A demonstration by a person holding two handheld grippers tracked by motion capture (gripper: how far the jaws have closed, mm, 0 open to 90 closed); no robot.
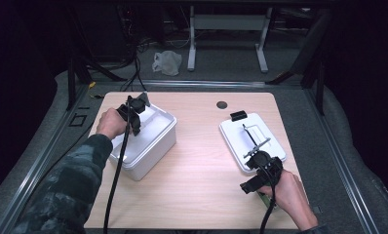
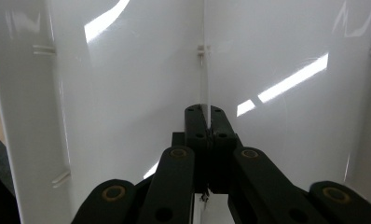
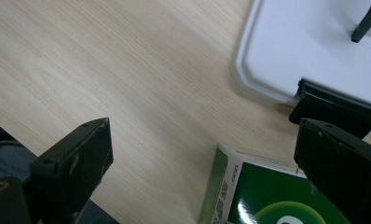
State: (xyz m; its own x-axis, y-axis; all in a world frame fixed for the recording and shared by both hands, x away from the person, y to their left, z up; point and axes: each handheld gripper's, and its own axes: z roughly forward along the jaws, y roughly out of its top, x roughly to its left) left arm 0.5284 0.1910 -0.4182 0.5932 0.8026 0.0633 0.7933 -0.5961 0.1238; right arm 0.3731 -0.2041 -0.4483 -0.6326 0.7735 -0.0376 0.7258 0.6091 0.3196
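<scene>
A white plastic box (image 1: 153, 146) stands open-topped on the left of the wooden table (image 1: 202, 165). My left gripper (image 1: 136, 119) reaches down into it from the far left rim. In the left gripper view its jaws (image 2: 204, 114) are shut together, facing an inner corner of the box (image 2: 127, 93), with nothing visible between them. The box's white lid (image 1: 253, 134) lies flat on the right. My right gripper (image 1: 260, 176) hovers at the lid's near end, open (image 3: 204, 135), with a green carton (image 3: 267, 196) low between its jaws, untouched.
The lid (image 3: 314, 46) carries a black latch (image 3: 335, 109) at its near edge, another black latch (image 1: 238, 116) at its far end, and a thin handle (image 1: 253, 139). A dark round hole (image 1: 222, 105) sits near the table's far edge. Black cables trail from both grippers.
</scene>
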